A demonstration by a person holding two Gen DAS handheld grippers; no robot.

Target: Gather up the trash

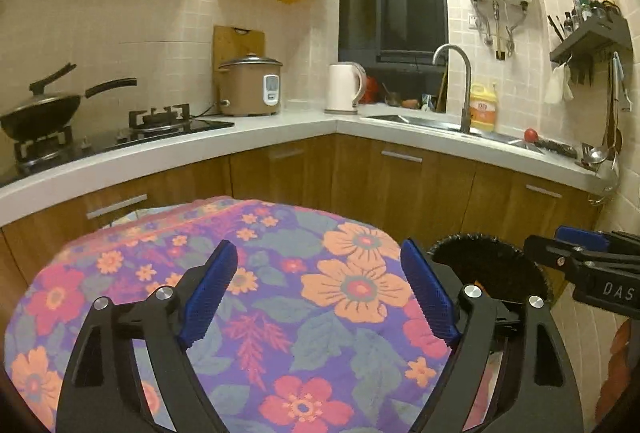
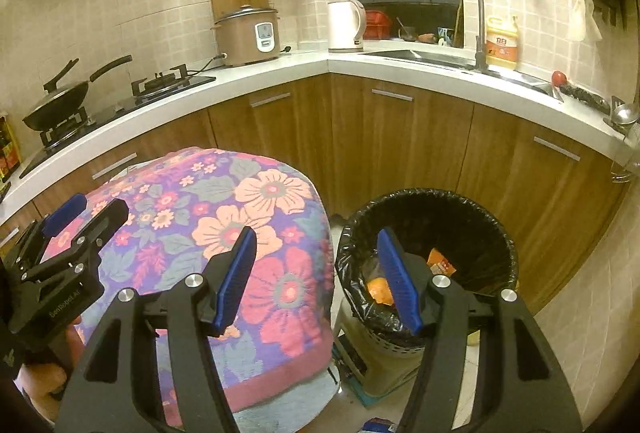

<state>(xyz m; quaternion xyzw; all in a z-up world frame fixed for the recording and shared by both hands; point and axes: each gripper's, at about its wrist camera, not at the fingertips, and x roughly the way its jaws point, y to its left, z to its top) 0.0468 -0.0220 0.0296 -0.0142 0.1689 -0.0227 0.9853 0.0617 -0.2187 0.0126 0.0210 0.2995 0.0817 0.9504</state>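
Our left hand-held gripper (image 1: 318,297) hangs spread wide with nothing between its blue pads, poised over the floral cloth (image 1: 280,313) that covers the bench. No trash shows on that cloth, which we judge is why the jaws carry nothing. Our right hand-held gripper (image 2: 318,283) is likewise spread and empty, straddling the cloth's edge and the trash bin (image 2: 492,229). In the right wrist view the bin stands on the floor at about 3 o'clock from the bench, just beside it, low enough for dropping things in. Its black liner (image 2: 352,257) is folded over the rim, so it stays open. Inside lie an orange wrapper (image 2: 440,263) and an orange lump (image 2: 380,289), so the collected trash sits there. We judge the collecting near done.
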